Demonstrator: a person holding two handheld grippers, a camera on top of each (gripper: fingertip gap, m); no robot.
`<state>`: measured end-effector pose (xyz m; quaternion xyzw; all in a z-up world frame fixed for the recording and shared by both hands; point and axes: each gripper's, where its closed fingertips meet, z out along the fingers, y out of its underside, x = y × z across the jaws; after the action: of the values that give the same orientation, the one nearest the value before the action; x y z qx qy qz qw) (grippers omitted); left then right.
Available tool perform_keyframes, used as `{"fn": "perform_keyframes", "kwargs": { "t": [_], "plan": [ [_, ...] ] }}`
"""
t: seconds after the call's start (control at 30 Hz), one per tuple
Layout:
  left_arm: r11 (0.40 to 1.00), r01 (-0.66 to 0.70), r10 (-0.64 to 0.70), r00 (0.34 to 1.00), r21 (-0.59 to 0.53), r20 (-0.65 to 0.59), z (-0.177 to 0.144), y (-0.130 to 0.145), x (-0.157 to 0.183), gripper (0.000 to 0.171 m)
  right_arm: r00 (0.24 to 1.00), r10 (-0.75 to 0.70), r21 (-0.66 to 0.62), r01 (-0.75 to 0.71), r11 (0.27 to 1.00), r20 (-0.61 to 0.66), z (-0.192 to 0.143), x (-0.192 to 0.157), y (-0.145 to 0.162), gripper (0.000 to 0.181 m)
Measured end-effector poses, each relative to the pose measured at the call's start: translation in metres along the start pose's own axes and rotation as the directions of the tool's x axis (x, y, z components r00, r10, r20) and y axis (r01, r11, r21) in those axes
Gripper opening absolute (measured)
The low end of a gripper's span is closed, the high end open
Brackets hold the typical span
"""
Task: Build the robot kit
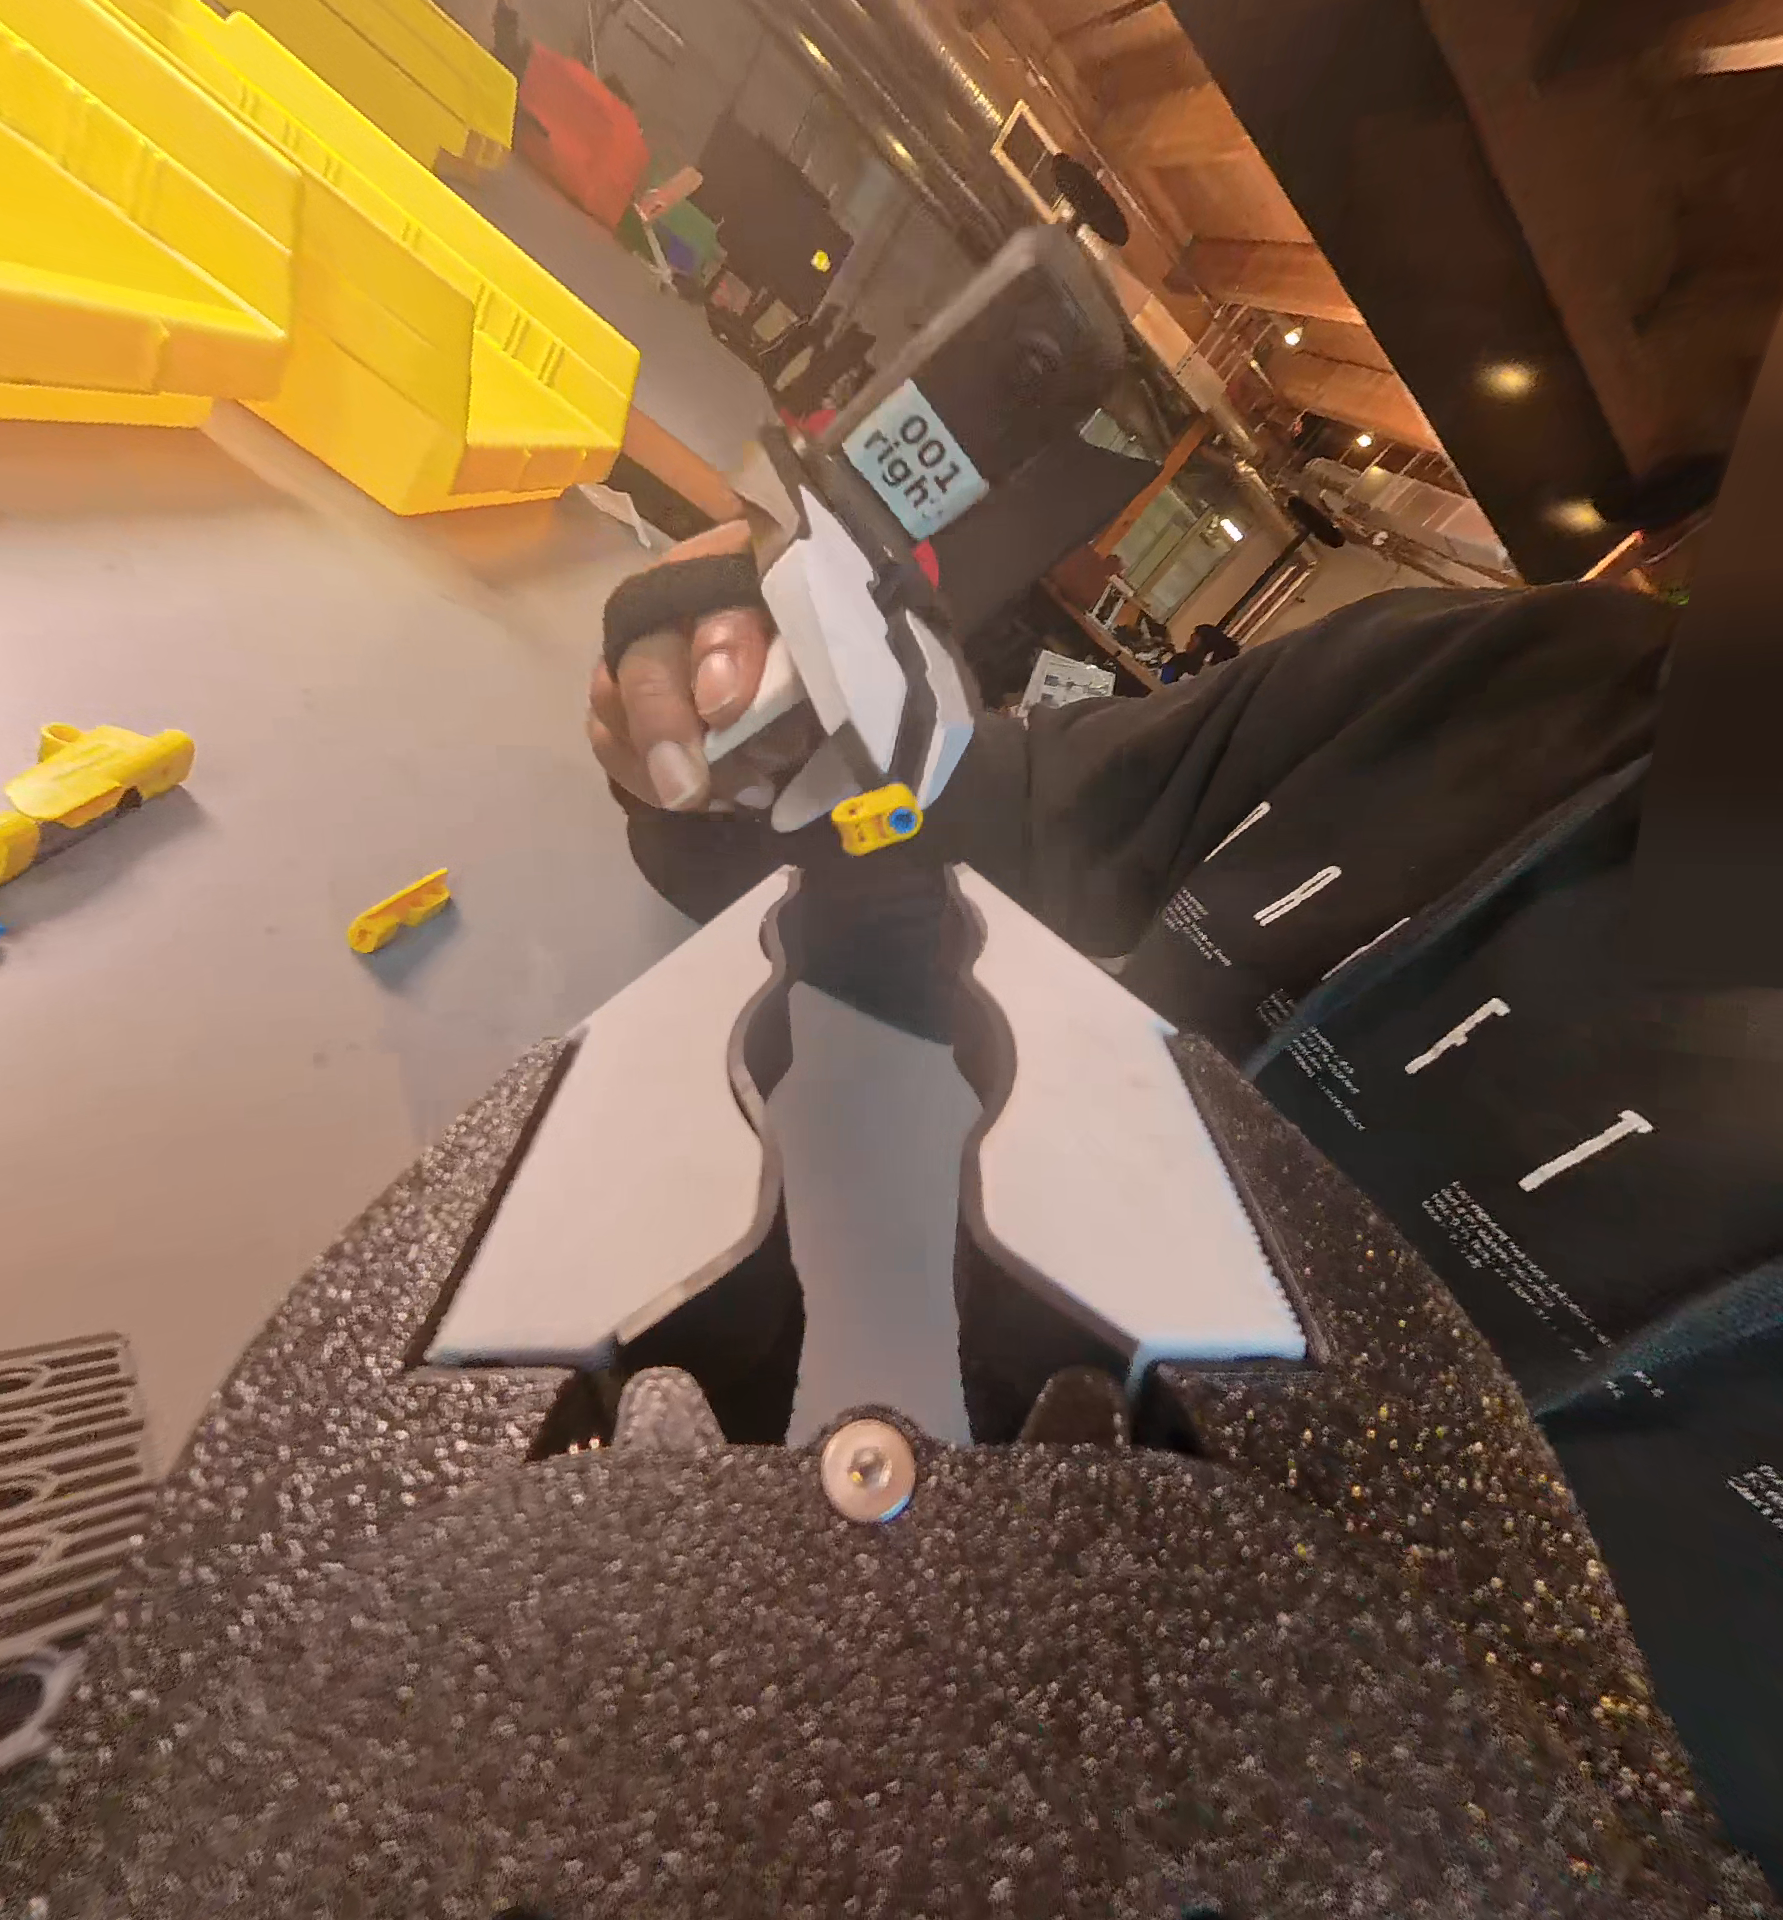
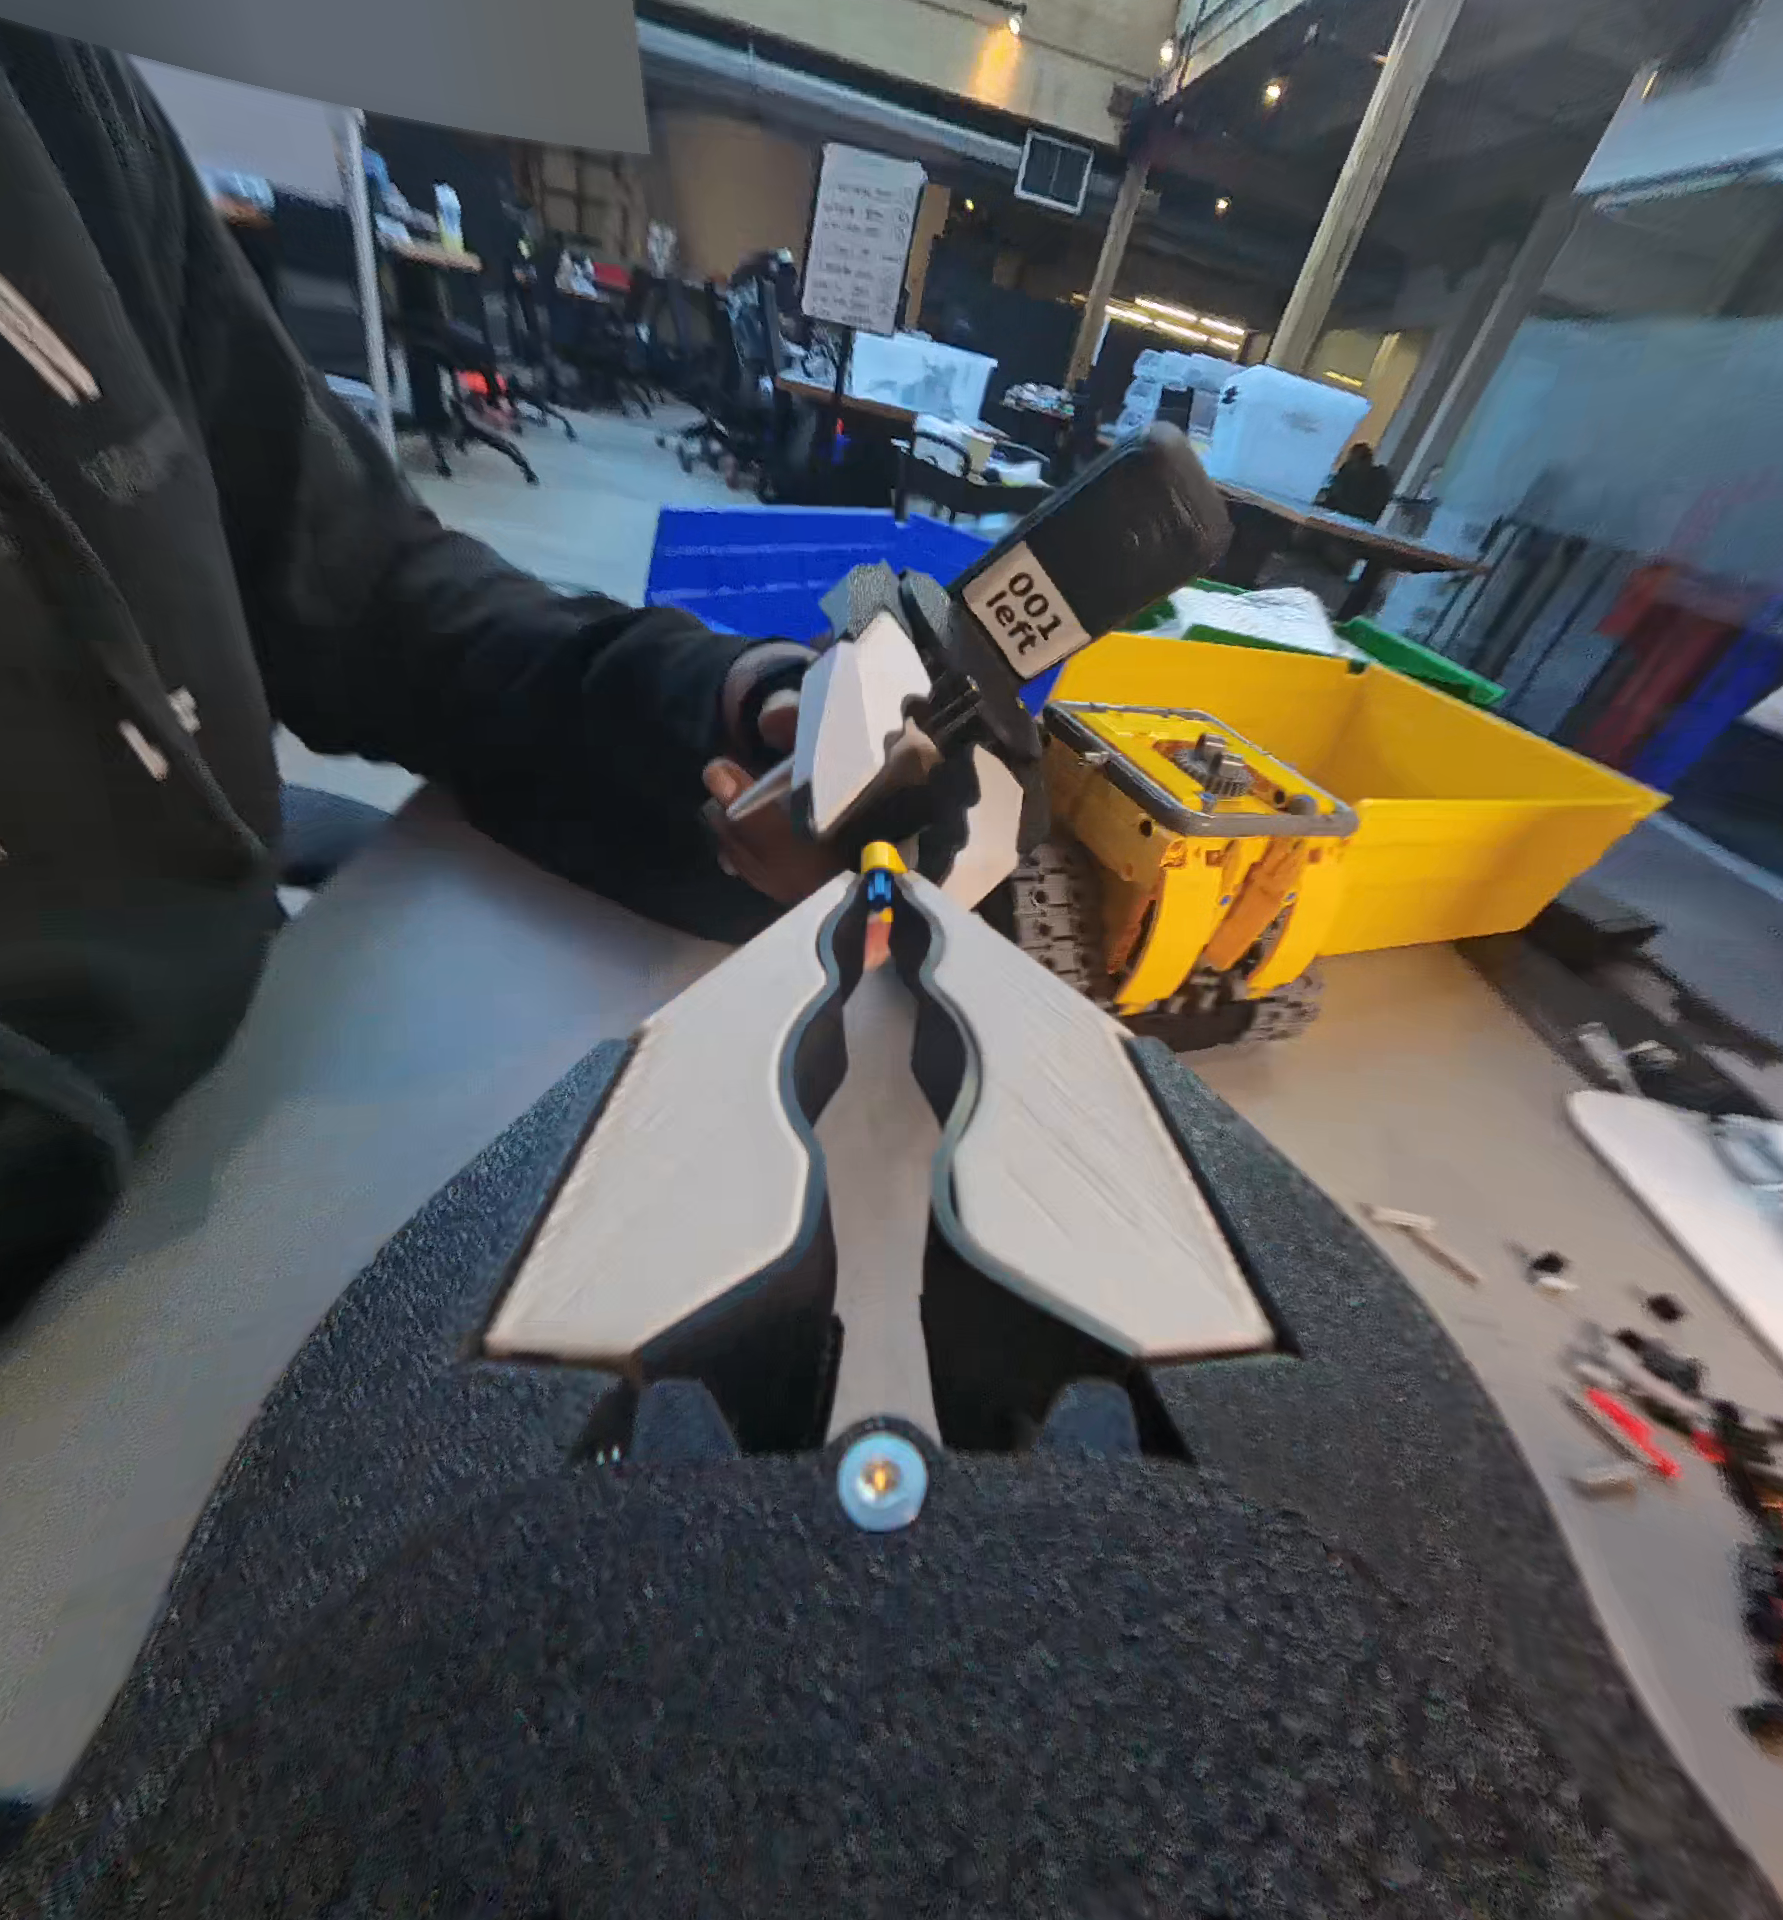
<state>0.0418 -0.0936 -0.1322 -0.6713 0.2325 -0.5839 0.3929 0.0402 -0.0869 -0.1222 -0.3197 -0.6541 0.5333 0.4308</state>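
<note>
- The right gripper (image 2: 879,902) pinches a small yellow connector with a blue pin (image 2: 879,878) at its very fingertips, lifted clear of the grey table (image 2: 451,1018), apparently so the pin end stays exposed.
- The left gripper (image 1: 871,888) points at that piece from just beside it, jaws parted and holding nothing.
- A yellow tracked toy vehicle (image 2: 1188,873) stands beyond, before a yellow bin (image 2: 1469,831).
- Loose yellow parts (image 1: 97,774) lie on the table, well apart from both grippers.
</note>
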Motion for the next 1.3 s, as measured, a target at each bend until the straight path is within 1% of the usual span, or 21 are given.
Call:
{"fn": "perform_keyframes", "kwargs": {
  "t": [0.03, 0.1, 0.17, 0.23, 0.4, 0.53, 0.6, 0.67, 0.8, 0.83, 0.9, 1.1, 1.3],
  "plan": [
    [1.0, 0.007, -0.007, 1.0, 0.009, -0.013, 0.0, -0.001, 0.002, 0.025, 0.995, -0.092, -0.037, 0.091, 0.995, -0.027, 0.002, -0.001, 0.003, 0.004],
    [1.0, 0.009, -0.009, 1.0, 0.016, -0.02, 0.001, -0.002, 0.003, 0.023, 0.974, -0.222, -0.08, 0.218, 0.973, -0.052, 0.006, -0.005, 0.006, 0.004],
    [1.0, -0.012, 0.012, 1.0, 0.003, 0.01, 0.001, 0.0, -0.001, 0.016, 0.946, -0.317, -0.113, 0.309, 0.945, -0.065, 0.008, -0.007, 0.007, 0.004],
    [0.999, -0.045, 0.045, 0.999, -0.009, 0.026, 0.001, 0.001, -0.001, 0.014, 0.927, -0.368, -0.127, 0.358, 0.925, -0.076, 0.009, -0.008, 0.007, 0.004],
    [0.99, -0.136, 0.137, 0.989, -0.026, 0.046, 0.0, 0.0, 0.002, 0.014, 0.927, -0.366, -0.117, 0.356, 0.927, -0.078, 0.009, -0.01, 0.005, 0.004],
    [0.99, -0.14, 0.139, 0.99, -0.024, -0.012, 0.0, 0.001, 0.01, 0.014, 0.938, -0.341, -0.093, 0.334, 0.938, -0.066, 0.008, -0.012, 0.001, 0.012],
    [0.99, -0.136, 0.135, 0.99, -0.025, -0.043, 0.001, 0.003, 0.014, 0.014, 0.93, -0.363, -0.096, 0.357, 0.929, -0.061, 0.009, -0.015, 0.0, 0.013],
    [0.992, -0.124, 0.122, 0.989, -0.022, -0.079, 0.003, 0.004, 0.019, 0.014, 0.91, -0.411, -0.125, 0.401, 0.907, -0.063, 0.011, -0.017, 0.002, 0.012],
    [0.996, -0.092, 0.09, 0.99, -0.016, -0.109, 0.004, 0.005, 0.021, 0.014, 0.883, -0.463, -0.149, 0.449, 0.881, -0.078, 0.013, -0.017, 0.001, 0.01],
    [0.996, -0.083, 0.082, 0.991, -0.011, -0.104, 0.004, 0.004, 0.02, 0.014, 0.876, -0.475, -0.153, 0.459, 0.875, -0.085, 0.012, -0.016, 0.001, 0.007],
    [0.997, -0.071, 0.072, 0.993, 0.008, -0.09, 0.001, 0.0, 0.016, 0.014, 0.866, -0.488, -0.165, 0.469, 0.868, -0.11, 0.011, -0.011, 0.0, 0.007],
    [0.998, -0.06, 0.06, 0.995, 0.008, -0.076, 0.0, 0.0, 0.013, 0.013, 0.854, -0.508, -0.189, 0.483, 0.855, -0.116, 0.01, -0.009, 0.002, 0.007],
    [0.997, -0.079, 0.078, 0.996, 0.019, 0.052, -0.006, -0.005, -0.005, 0.008, 0.836, -0.527, -0.263, 0.479, 0.837, -0.154, 0.007, 0.005, 0.012, 0.008]
  ]
}}
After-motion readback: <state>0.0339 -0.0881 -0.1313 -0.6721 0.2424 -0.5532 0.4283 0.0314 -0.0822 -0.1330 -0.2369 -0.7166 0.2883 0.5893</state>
